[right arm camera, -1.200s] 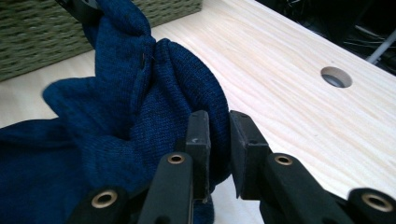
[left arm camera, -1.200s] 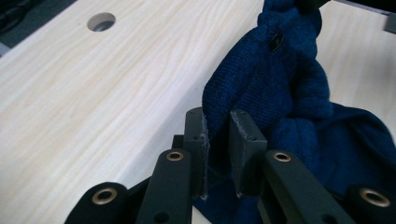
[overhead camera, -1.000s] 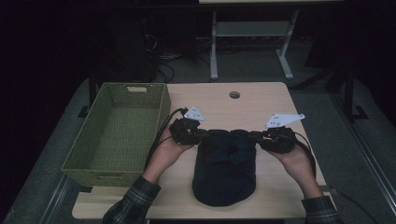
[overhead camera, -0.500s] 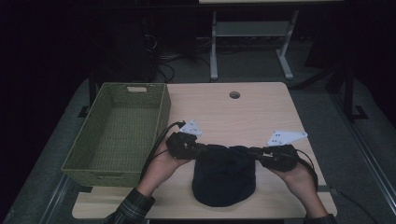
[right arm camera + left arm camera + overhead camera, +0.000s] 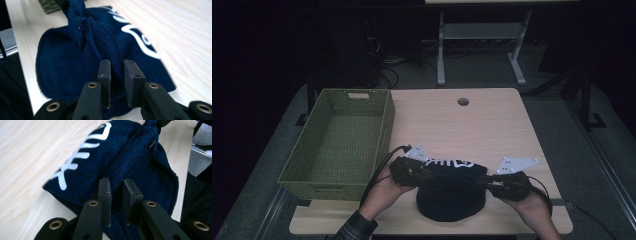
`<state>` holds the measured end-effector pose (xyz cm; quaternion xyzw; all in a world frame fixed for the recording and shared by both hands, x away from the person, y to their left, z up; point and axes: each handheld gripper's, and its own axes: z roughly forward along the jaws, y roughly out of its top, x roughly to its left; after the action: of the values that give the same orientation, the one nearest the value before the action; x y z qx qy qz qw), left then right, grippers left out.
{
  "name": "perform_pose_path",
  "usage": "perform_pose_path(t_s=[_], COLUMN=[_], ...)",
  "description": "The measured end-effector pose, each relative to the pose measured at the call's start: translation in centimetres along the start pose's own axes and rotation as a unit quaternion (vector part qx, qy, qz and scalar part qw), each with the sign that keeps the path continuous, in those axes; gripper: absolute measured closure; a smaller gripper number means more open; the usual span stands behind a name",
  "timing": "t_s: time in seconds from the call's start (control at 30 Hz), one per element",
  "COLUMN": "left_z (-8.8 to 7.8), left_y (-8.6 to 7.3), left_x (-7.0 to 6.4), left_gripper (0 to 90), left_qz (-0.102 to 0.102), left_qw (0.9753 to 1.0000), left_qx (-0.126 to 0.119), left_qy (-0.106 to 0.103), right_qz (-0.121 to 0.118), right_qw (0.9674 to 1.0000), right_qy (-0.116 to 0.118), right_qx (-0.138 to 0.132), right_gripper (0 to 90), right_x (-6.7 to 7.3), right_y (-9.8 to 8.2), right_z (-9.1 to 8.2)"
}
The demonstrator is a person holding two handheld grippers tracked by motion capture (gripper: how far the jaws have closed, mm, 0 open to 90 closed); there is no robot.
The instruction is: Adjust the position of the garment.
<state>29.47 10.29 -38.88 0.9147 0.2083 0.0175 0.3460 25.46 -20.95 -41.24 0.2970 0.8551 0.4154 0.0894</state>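
While both our jaws stay pinched on a fold of the dark blue garment (image 5: 452, 192), the left gripper (image 5: 418, 174) and right gripper (image 5: 493, 183) have drawn it nearer along the table (image 5: 492, 125), folding it shorter; beyond, the wicker basket (image 5: 384, 125) waits.

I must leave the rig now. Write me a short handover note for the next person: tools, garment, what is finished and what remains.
Left tool: shut on a ridge of the navy garment, at its left side.
Right tool: shut on the same fold, at its right side.
Garment: on the wooden table near the front edge, partly folded over, white lettering on top at the far edge.
Green basket: on the table's left, nothing in it.
Done: the garment is gripped at both sides and folded over.
Left, probably: finish the fold, release, then perhaps put it in the basket.
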Motion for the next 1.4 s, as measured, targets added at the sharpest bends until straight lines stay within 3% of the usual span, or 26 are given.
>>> perform_pose_path(t_s=[0.07, 0.37, 0.7, 0.8, 0.97, 1.2, 1.4], left_z=[0.3, 1.2, 2.0, 1.6, -0.2, -2.5, -3.3], left_y=[-0.4, -1.8, -3.0, -3.0, -2.4, -1.6, -0.4], left_x=[-0.3, -1.3, -2.2, -2.4, -2.7, -2.4, -1.6], left_gripper=[77.6, 77.5, 77.4, 76.5, 70.8, 67.3, 73.7], left_qz=[-0.01, -0.013, -0.01, -0.012, -0.014, -0.015, -0.015], left_qw=[0.9999, 0.9996, 0.9987, 0.9989, 0.9993, 0.9987, 0.999], left_qx=[-0.002, 0.014, 0.041, 0.03, 0.005, -0.028, -0.041], left_qy=[-0.007, -0.022, -0.03, -0.033, -0.034, -0.039, -0.013], right_qz=[-0.001, -0.006, -0.005, -0.002, 0.002, 0.015, 0.018], right_qw=[1.0, 0.9998, 0.9985, 0.9983, 0.9991, 0.9995, 0.9993], right_qy=[0.003, 0.012, 0.044, 0.047, 0.039, 0.025, 0.019], right_qx=[0.005, 0.012, 0.031, 0.033, 0.013, -0.016, -0.027], right_gripper=[75.3, 73.5, 71.2, 67.5, 58.0, 59.2, 68.2], right_x=[0.4, 1.5, 3.0, 3.2, 2.9, 1.6, 0.2], right_y=[-0.5, -1.8, -3.5, -3.5, -3.0, -2.6, -2.0], right_z=[0.1, 0.3, 1.0, 0.8, -0.6, -3.0, -3.3])
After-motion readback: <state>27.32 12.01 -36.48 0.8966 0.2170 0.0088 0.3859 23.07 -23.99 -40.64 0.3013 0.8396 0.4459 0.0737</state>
